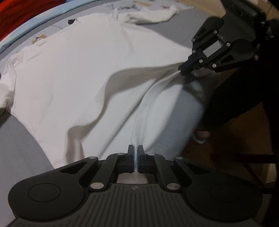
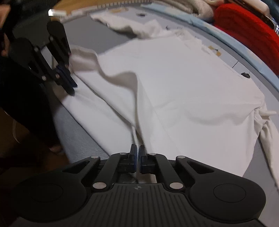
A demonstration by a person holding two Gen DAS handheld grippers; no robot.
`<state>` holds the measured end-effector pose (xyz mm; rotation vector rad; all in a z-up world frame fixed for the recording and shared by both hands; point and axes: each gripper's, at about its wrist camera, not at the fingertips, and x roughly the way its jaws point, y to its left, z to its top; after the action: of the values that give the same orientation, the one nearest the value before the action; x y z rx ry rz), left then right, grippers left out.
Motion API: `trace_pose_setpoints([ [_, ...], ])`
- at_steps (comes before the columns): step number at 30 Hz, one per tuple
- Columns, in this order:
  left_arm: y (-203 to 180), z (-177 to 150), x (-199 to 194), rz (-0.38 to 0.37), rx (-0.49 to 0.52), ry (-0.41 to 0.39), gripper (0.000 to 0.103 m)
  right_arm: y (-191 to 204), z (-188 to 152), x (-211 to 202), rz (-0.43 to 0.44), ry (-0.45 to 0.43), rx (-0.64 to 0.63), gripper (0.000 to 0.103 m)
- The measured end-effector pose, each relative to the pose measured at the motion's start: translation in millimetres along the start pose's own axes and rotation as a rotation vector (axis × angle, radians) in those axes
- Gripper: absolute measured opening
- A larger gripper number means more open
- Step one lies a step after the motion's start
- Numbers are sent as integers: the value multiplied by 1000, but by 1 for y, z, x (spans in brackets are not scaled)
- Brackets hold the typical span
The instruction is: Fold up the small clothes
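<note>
1. Pinching the near hem of the white shirt [image 1: 69, 73] at two points: left gripper [image 1: 135, 153] closed down to a sliver, a fold of cloth caught between the pads; right gripper [image 2: 137, 153] clamped the same way on its own stretch of hem.
2. Seen from the left wrist view, right gripper [image 1: 184, 69] sits at about 2 o'clock, biting the same edge, cloth drawn taut toward its tips.
3. Seen from the right wrist view, left gripper [image 2: 69, 87] sits at about 10 o'clock on that hem.
4. Lying flat on the grey surface [image 1: 19, 157], the shirt runs away from both sets of jaws toward 12 o'clock, collar end farthest, near the blue border [image 2: 200, 22]; hem line running crosswise between the two grips.
5. Bunched between the grips, a raised ridge of slack cloth, not yet laid over.
6. Judged next: carrying the hem forward toward 12 o'clock, along the shirt's long axis, to meet the collar end; both grips roughly equally near, so an even lift matters to keep the fold square.
7. Resting beyond the shirt at 12 o'clock, a second white garment [image 1: 153, 15], untouched.
</note>
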<state>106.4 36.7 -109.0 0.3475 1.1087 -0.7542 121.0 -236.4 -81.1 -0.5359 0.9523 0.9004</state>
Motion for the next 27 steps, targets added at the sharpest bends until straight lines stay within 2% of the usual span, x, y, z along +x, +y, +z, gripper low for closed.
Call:
trace_pose_setpoints([
  [3, -4, -17, -21, -80, 4, 16, 0, -6, -14, -24, 106, -1, 55, 1],
  [5, -9, -31, -30, -138, 13, 46, 0, -10, -30, -37, 204, 50, 100, 1],
  [6, -10, -36, -37, -166, 13, 38, 1, -11, -40, -41, 252, 90, 121, 2],
  [8, -5, -43, -54, -177, -24, -28, 6, -9, -58, -48, 286, 158, 126, 2],
  [10, 14, -44, -68, -114, -120, -98, 21, -12, -71, -58, 243, 153, 132, 2],
  [11, 22, -46, -72, -61, -157, -118, 27, -19, -75, -65, 200, 119, 166, 3],
  [12, 28, -44, -73, 5, -187, -127, 39, -27, -76, -70, 172, 84, 205, 4],
  [13, 34, -42, -71, 67, -212, -123, 46, -35, -76, -75, 134, 47, 240, 6],
  [15, 36, -38, -61, 127, -230, -81, 51, -46, -75, -81, 20, -6, 284, 25],
  [19, 21, -23, -40, 121, -126, -19, 56, -43, -69, -71, -51, 27, 247, 37],
  [21, 15, -20, -32, 126, -90, 10, 56, -35, -66, -62, -34, 74, 191, 45],
  [24, 9, -26, -20, 185, -51, 73, 52, -19, -67, -50, -56, 150, 87, 53],
  [26, 15, -31, -20, 197, -53, 103, 26, -19, -68, -40, -125, 197, 35, 53],
  [27, 17, -33, -21, 194, -53, 110, 5, -20, -70, -38, -157, 210, 28, 49],
])
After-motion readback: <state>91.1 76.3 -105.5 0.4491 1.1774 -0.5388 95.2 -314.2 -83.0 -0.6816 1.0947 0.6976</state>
